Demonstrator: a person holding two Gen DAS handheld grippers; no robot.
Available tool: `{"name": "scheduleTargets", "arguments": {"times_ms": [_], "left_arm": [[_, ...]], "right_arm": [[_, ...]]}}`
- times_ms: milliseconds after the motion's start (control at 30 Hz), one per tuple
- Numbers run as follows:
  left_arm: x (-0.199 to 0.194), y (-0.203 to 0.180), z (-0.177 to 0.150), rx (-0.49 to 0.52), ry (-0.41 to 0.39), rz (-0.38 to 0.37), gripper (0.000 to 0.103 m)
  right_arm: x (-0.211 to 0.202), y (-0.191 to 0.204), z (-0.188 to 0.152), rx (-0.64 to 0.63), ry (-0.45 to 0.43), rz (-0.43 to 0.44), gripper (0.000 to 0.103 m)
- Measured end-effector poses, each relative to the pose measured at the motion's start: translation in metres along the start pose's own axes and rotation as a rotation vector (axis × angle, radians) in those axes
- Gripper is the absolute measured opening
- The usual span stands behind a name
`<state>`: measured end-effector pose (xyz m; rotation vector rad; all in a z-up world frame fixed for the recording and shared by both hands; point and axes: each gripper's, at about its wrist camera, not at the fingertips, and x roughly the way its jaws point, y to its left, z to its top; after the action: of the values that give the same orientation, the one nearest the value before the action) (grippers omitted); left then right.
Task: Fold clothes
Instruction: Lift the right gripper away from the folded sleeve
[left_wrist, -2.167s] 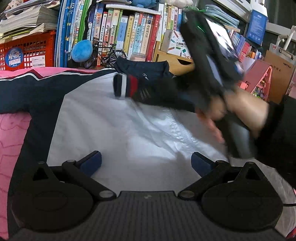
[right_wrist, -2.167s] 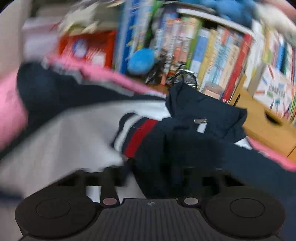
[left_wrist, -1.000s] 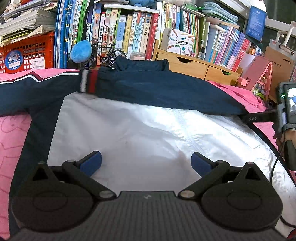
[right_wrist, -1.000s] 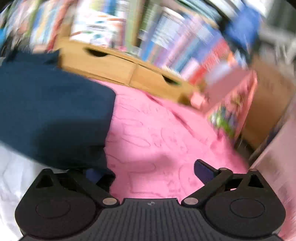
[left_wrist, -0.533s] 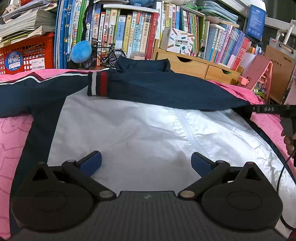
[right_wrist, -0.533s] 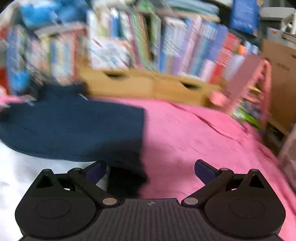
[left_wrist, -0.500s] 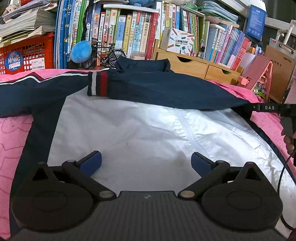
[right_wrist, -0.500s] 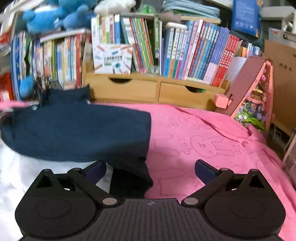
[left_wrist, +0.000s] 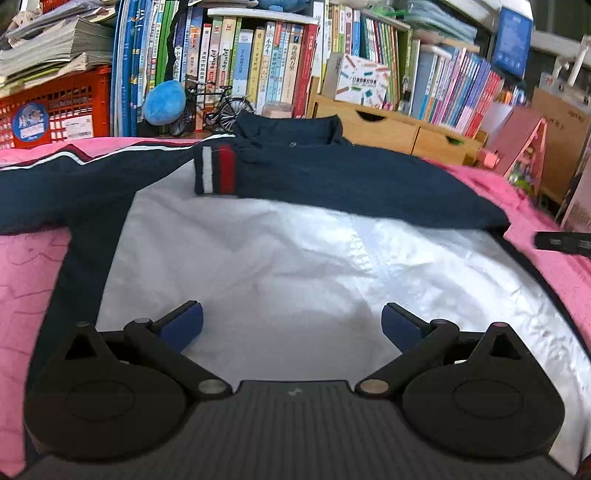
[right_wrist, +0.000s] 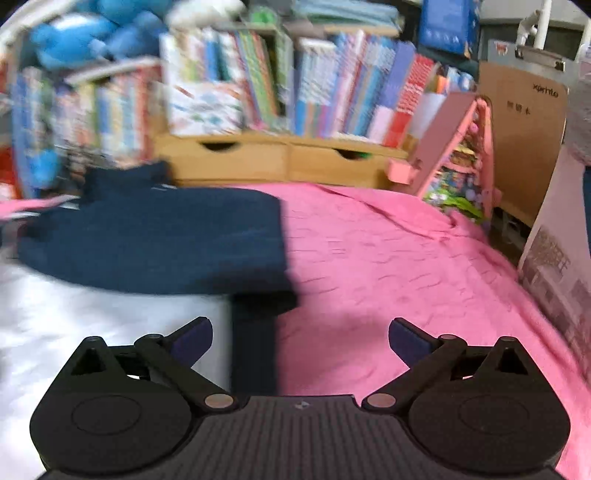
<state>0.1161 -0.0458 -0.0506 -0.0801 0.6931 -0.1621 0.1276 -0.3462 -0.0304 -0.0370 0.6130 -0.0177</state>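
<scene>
A navy and white jacket lies flat on the pink cover. Its right sleeve is folded across the chest, with the striped cuff pointing left. The left sleeve stretches out to the left. My left gripper hovers open over the white body panel, holding nothing. In the right wrist view, my right gripper is open above the jacket's right edge, where navy trim meets the pink cover. That view is motion-blurred.
Bookshelves and wooden drawers line the far edge. A red crate, a blue plush ball and a toy bicycle stand at the back left. A pink toy house and cardboard are right.
The right gripper laid the sleeve across the chest, let go and drew back to the jacket's right edge. It has since slid slightly right. The left gripper stayed still and open.
</scene>
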Motion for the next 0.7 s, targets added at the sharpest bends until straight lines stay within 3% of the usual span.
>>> {"name": "scheduleTargets", "arguments": {"times_ms": [100, 233, 433, 700], "left_arm": [[-0.021, -0.01, -0.012, 0.027, 0.047, 0.047, 0.103], [-0.062, -0.018, -0.038, 0.033, 0.072, 0.025, 0.103], [-0.115, -0.029, -0.064, 0.037, 0.081, 0.073, 0.103], [-0.165, -0.047, -0.081, 0.076, 0.04, 0.131, 0.103]], "right_arm": [[-0.042, 0.018, -0.027, -0.012, -0.045, 0.077, 0.103], [-0.081, 0.045, -0.07, -0.062, -0.064, 0.142, 0.103], [-0.124, 0.075, -0.125, -0.132, -0.066, 0.162, 0.103], [-0.156, 0.077, -0.145, -0.081, -0.027, 0.231, 0.103]]}}
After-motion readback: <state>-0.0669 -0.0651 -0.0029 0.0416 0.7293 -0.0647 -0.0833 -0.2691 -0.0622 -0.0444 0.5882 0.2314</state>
